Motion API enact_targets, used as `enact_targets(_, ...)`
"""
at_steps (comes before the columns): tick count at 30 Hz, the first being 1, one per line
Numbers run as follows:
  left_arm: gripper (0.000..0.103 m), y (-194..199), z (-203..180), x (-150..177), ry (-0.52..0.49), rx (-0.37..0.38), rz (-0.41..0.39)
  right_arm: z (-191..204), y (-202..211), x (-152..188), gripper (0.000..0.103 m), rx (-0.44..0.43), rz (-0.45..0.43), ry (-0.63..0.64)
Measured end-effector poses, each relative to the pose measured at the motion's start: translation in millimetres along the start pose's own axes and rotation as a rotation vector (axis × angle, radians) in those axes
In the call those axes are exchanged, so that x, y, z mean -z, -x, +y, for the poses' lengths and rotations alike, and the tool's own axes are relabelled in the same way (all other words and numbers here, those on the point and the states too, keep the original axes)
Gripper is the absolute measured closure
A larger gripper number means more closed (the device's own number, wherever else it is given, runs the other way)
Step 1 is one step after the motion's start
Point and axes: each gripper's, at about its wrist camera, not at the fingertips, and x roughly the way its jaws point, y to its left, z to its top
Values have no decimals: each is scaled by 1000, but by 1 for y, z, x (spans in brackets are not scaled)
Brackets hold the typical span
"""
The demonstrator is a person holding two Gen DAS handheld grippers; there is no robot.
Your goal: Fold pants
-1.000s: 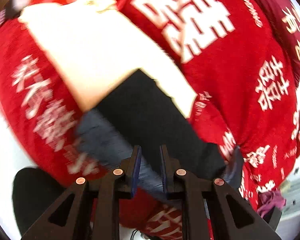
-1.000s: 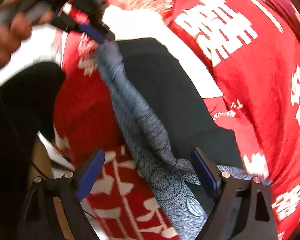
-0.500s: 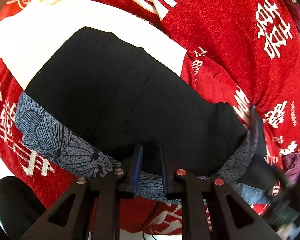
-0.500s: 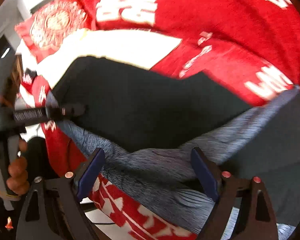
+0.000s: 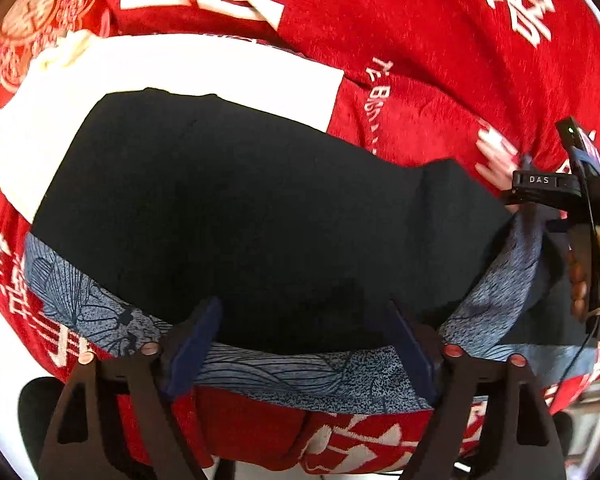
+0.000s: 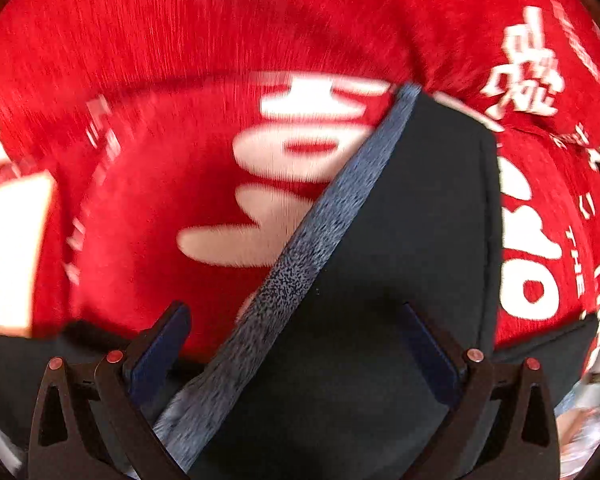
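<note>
Left gripper [image 5: 300, 344] jaws opening, nothing pressed between, blue-grey printed hem of black fabric pants [image 5: 240, 208] lying beneath, right gripper [image 6: 296, 356] also spreading wide over the pants' speckled edge, white folded cloth [image 5: 172, 72] beyond, red printed blanket [image 5: 440, 40] stretching free behind.

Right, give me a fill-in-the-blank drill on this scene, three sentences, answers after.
1. The black pants lie on a ____ blanket with white characters.
2. The pants' inner fabric, showing along the edge, is patterned ____.
3. The left gripper jaws are opening, with ____ pinched between them.

Answers: red; blue; nothing
</note>
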Motion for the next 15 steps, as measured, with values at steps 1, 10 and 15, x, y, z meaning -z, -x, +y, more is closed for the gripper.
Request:
enact_targets(1, 18, -2, -5, 1, -26, -33, 2, -1, -8, 2, 0, 29, 15, 5)
enact_targets(10, 12, -6, -18, -1, -72, -74, 2, -45, 37, 45, 90, -185, -128, -87)
enact_targets(15, 12, 5, -17, -4, -26, 10, 23, -86, 87, 118, 93, -203, -306, -205)
